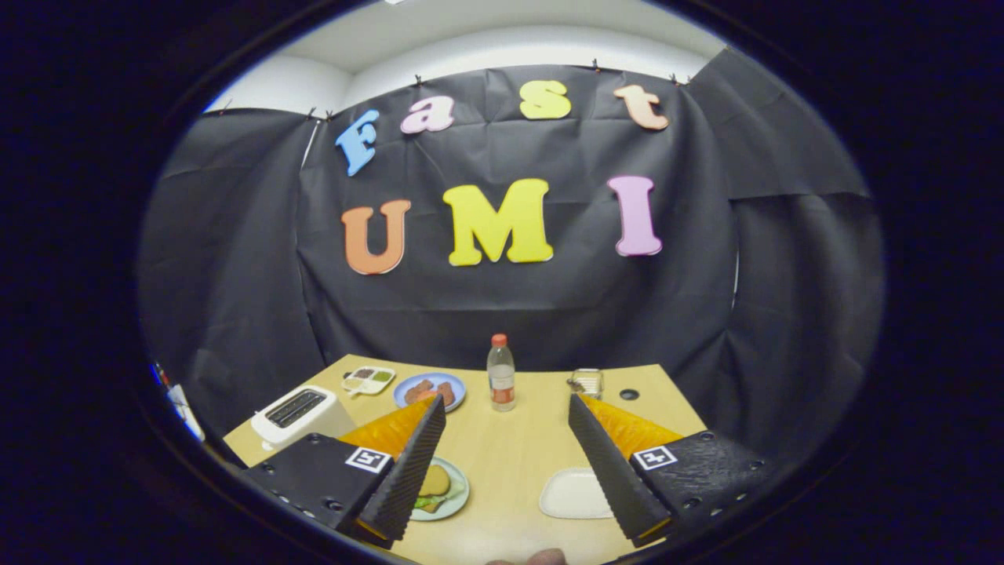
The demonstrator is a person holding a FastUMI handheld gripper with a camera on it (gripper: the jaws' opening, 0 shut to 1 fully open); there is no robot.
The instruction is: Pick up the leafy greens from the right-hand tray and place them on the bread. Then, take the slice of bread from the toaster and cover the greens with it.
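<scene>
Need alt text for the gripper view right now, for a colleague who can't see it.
The gripper hangs open and empty above a wooden table. A plate with the sandwich sits by one finger, a white tray by the other; a toaster and bottle stand beyond.

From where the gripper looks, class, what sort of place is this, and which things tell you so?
Probably a staged kitchen-table setup in a recording booth: black cloth wall, a wooden table with a toaster, plated bread with greens and a bottle. The gripper is open.
</scene>
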